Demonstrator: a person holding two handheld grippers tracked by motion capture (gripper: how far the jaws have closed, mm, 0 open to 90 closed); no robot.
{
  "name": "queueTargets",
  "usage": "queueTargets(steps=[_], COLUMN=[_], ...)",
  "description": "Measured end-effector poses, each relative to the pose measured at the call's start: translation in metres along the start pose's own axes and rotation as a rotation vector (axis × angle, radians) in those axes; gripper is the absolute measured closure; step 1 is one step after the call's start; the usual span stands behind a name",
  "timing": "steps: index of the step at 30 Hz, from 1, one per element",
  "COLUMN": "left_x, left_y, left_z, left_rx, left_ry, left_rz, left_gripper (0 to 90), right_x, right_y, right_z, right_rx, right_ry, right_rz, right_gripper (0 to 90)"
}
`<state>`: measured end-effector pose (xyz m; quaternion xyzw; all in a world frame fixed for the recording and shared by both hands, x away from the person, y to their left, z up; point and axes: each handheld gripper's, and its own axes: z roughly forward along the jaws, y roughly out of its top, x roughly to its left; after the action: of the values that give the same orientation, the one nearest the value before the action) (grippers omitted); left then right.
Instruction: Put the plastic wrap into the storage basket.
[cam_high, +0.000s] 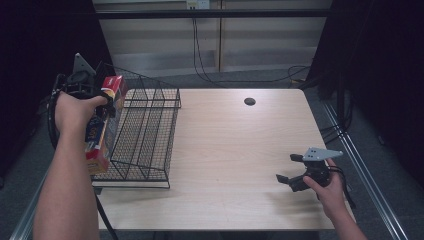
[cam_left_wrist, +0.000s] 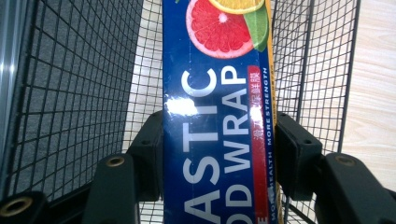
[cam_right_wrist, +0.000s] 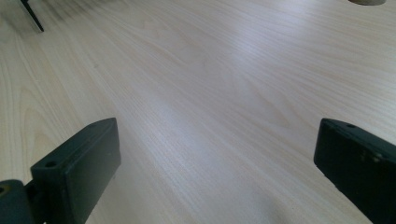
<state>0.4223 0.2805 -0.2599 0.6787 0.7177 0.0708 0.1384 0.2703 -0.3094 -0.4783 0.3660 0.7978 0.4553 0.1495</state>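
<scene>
The table (cam_high: 235, 150) carries a black wire rack (cam_high: 145, 135) at its 9 o'clock edge, with bare wood across the rest. The rack's slots run from 6 toward 12 o'clock. The box (cam_high: 102, 125) of plastic wrap is up at the rack's left side, long axis running roughly 12 to 6 and tilted, its red end toward 12; whether its lower end already touches the rack floor is hard to tell. In the left gripper view the mesh walls stand on both sides of the box, so it appears lined up with a slot. The left gripper (cam_high: 92, 92) is clamped across the box's narrow width, the forearm reaching in from 7 o'clock. The right gripper (cam_high: 292, 172) waits low near 4 o'clock, well apart from the rack, jaws spread wide over bare wood.
</scene>
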Motion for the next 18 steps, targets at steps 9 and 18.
queueTargets(steps=[9,18], left_x=[0.007,0.005], left_y=[0.001,0.001], left_z=[0.012,0.017], left_rx=[0.020,0.023], left_ry=[0.015,0.027], left_rz=[-0.008,-0.021], left_gripper=[44.3,43.8], right_x=[0.001,0.001], right_y=[0.000,0.000], right_z=[0.000,0.000], right_rx=[0.005,0.011], right_ry=[0.007,0.009], right_rz=[0.003,-0.004], right_gripper=[0.3,0.3])
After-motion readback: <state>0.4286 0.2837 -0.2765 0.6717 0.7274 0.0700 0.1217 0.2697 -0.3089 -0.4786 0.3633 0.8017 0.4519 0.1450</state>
